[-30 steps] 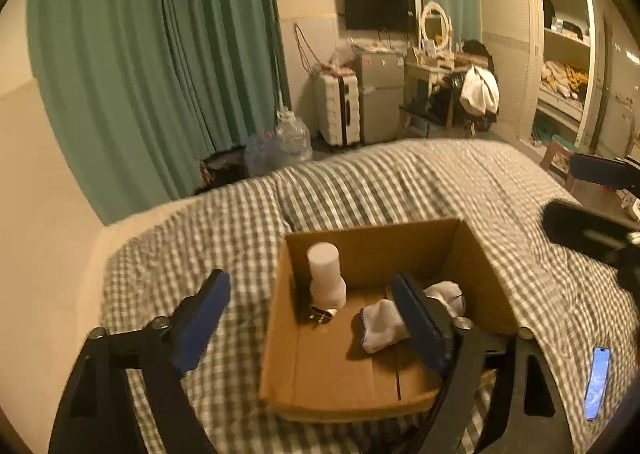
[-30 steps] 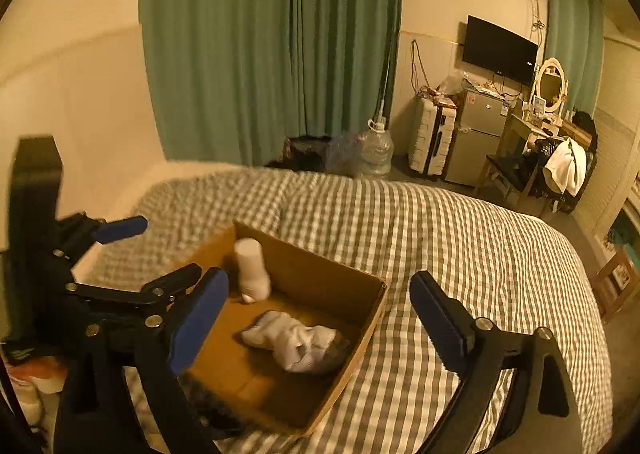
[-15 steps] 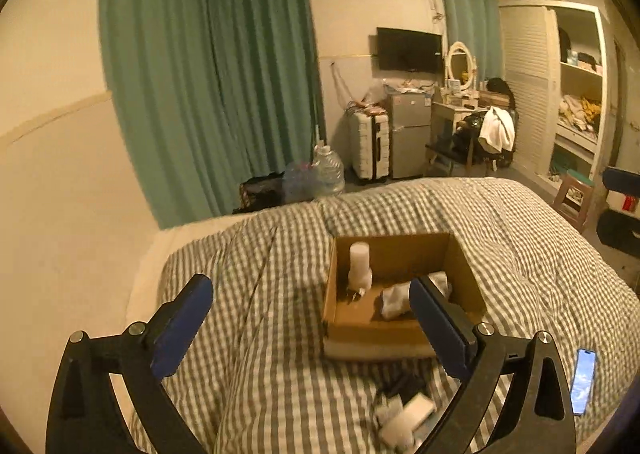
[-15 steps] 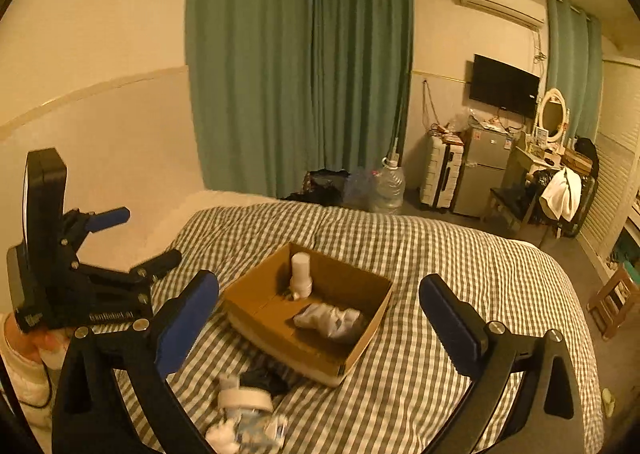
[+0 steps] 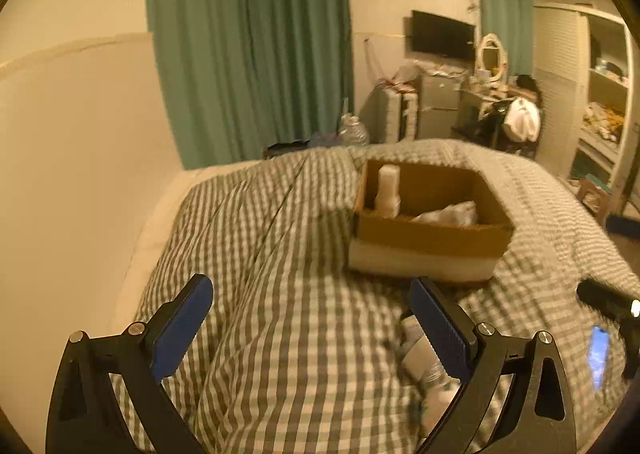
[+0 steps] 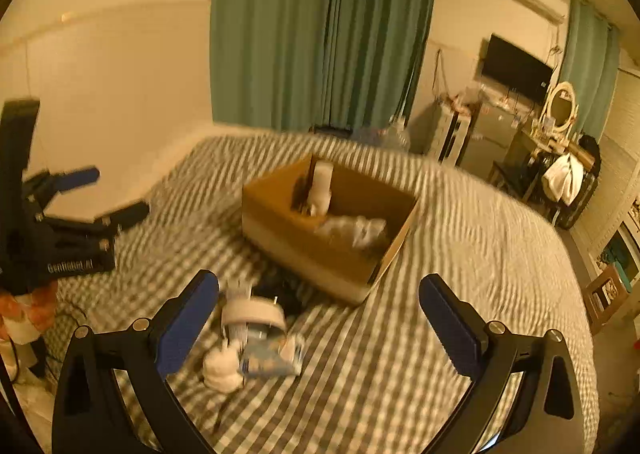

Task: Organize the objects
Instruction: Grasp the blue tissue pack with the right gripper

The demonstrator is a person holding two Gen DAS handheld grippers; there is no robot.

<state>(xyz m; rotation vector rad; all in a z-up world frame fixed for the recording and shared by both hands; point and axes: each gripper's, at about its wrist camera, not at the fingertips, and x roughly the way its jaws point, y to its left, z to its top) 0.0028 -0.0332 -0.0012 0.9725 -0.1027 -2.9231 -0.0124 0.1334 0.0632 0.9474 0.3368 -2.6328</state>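
Grippers hang over the checked bedspread [image 5: 304,334], both tilted downward and both empty. On the left, the left gripper [image 5: 310,324] stands with its blue pads spread wide, having just finished opening, nothing between them but cloth; the right-wrist view shows its black frame [image 6: 60,222] at the left edge, above a patterned sleeve that is cut off by the frame. Further right, the right gripper [image 6: 320,314] is likewise spread wide after opening, with a small heap of loose items [image 6: 252,338] lying on the bed just inside its left finger; blur leaves them hard to name. Beyond sits the cardboard box [image 6: 320,250], holding an upright white bottle [image 6: 322,186] and crumpled white cloth [image 6: 356,230]. A phone [image 5: 598,354] lies near the right rim, partly cut off.
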